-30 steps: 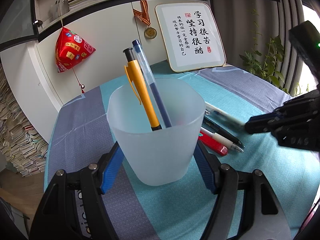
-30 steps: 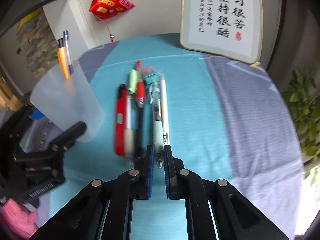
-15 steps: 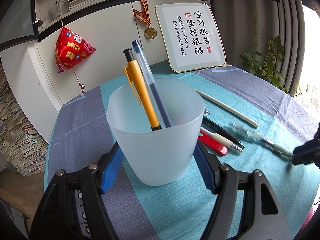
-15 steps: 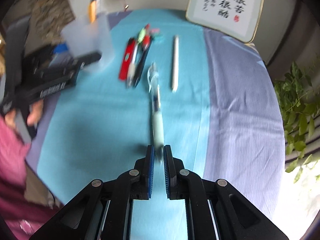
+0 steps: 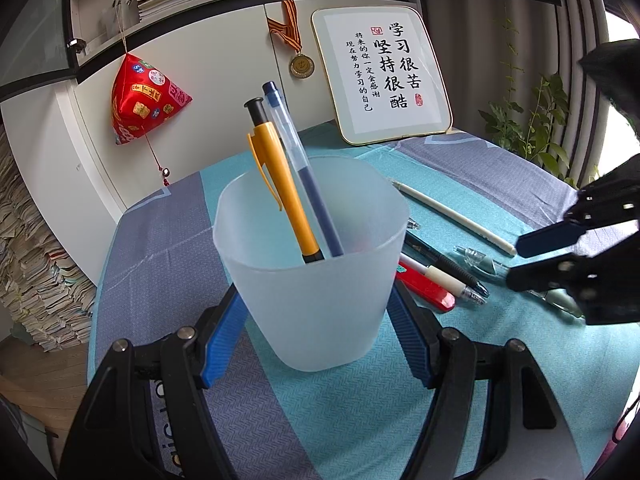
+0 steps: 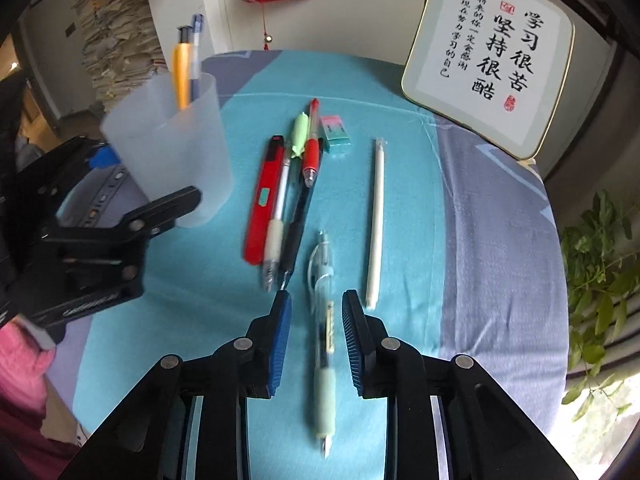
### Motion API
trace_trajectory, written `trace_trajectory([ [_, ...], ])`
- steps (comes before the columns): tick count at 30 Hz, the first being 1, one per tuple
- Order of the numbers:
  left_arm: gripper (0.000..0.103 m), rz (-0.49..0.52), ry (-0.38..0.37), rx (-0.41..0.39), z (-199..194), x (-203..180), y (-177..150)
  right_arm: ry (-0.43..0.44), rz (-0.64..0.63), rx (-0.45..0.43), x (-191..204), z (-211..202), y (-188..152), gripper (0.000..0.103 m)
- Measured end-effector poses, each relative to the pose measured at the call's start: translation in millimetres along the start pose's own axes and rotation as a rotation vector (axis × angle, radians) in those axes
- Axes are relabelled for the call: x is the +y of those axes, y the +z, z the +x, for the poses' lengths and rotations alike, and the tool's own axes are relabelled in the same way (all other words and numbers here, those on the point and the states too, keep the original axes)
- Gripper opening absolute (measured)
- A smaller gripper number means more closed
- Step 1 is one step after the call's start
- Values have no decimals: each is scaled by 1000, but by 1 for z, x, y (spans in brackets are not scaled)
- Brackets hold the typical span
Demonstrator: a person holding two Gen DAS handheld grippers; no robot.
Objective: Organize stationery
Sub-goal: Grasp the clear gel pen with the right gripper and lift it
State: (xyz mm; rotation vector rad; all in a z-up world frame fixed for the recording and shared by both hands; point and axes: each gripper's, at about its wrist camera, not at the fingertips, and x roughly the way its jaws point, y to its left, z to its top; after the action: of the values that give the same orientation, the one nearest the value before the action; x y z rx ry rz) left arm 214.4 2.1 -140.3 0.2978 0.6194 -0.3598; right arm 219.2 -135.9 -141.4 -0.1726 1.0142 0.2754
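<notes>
steadying frosted cup (image 5: 316,280) with our left gripper (image 5: 316,344), pads clamped on its walls so pens drop in easily. our right gripper (image 6: 316,336) opening, jaws straddling mint-grip pen (image 6: 325,344) flat on desk (image 6: 192,300), not pinching it.

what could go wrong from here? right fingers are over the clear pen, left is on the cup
1. The right gripper is opening with the clear pen lying loose between its fingers, a bit off-centre; a grasp from here could skew it or make it roll.
2. The black pen tip lies close by the left finger; lowering could nudge that cluster.
3. The cup, clamped in the left gripper, holds two tall pens leaning; tilting it may spill them.
</notes>
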Motion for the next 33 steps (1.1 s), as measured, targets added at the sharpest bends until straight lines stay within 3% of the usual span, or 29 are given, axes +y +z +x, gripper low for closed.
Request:
trace_trajectory([
  [13, 69, 0, 0, 0, 0, 1, 0, -46, -82, 42, 12, 22, 17, 26],
  [16, 69, 0, 0, 0, 0, 1, 0, -33, -83, 46, 13, 25, 19, 17],
  [19, 69, -2, -2, 0, 0, 1, 0, -37, -81, 44, 13, 21, 19, 17],
  [33, 69, -3, -2, 0, 0, 1, 0, 43, 103, -235, 0, -86, 21, 17],
])
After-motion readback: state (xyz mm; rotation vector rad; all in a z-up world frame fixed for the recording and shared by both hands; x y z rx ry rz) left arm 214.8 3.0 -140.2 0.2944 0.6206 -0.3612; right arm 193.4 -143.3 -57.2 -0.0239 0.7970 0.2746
